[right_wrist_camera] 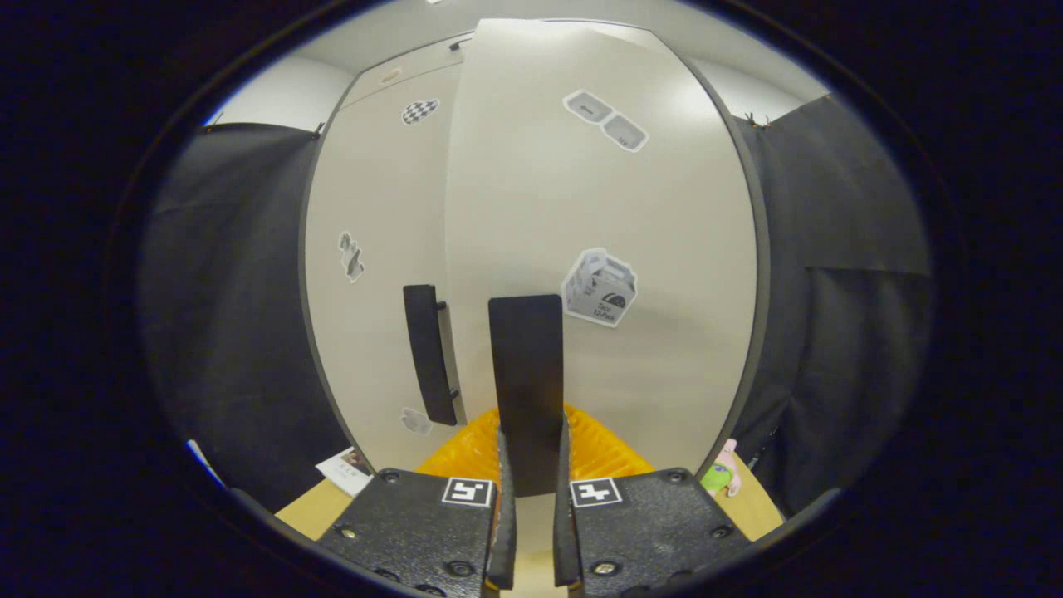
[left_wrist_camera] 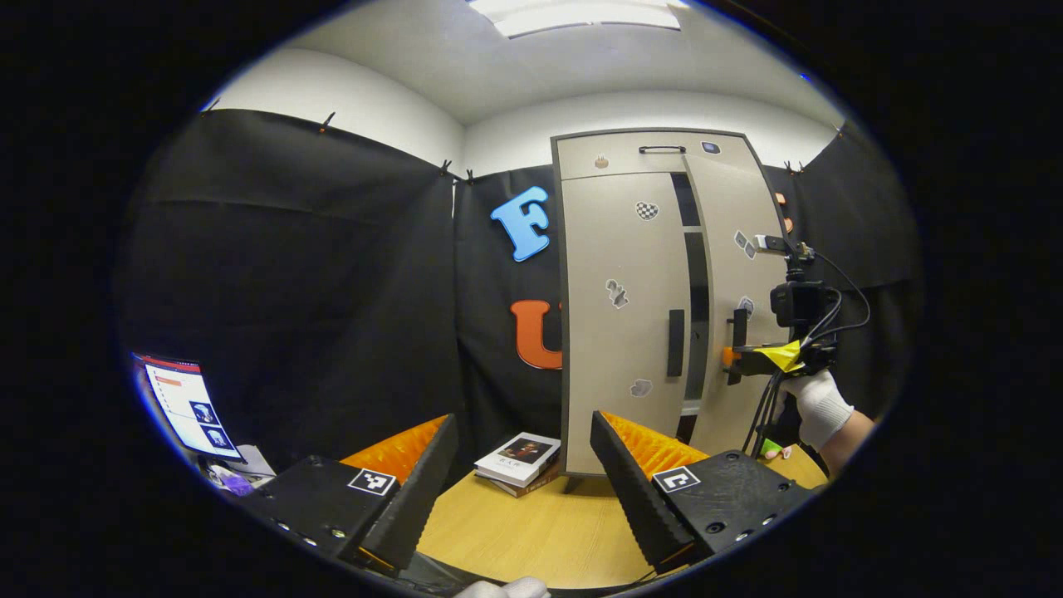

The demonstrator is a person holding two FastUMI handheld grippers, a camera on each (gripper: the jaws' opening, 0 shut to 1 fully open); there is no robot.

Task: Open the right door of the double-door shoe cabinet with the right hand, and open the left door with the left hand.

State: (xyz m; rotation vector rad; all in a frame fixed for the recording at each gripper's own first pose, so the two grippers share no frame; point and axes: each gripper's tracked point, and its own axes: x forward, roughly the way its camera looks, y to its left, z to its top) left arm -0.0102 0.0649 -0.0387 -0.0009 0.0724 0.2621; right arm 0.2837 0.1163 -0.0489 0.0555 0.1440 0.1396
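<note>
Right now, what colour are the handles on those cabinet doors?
Black, both handles, against pale beige doors. The right gripper view shows them best.

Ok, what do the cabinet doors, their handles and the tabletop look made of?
Right door and left door: likely laminated board, matte beige, flat, dark-edged. Right handle, clamped by the right tongs, and left handle: matte black, plastic or metal, unclear. Tabletop: wood-grain, probably laminate.

Wooden table (left_wrist_camera: 540,531), light yellow-brown. Standing on it at 12 o'clock, tall shoe cabinet (left_wrist_camera: 623,332). Just left of its foot, at 11 o'clock, 2 books (left_wrist_camera: 516,462) in a small stack, lying flat. At 2 o'clock, beside the cabinet's right bottom corner, small green and pink toy (right_wrist_camera: 719,473). At 9 o'clock, screen (left_wrist_camera: 187,405) and small bits, too blurry to tell.
</note>
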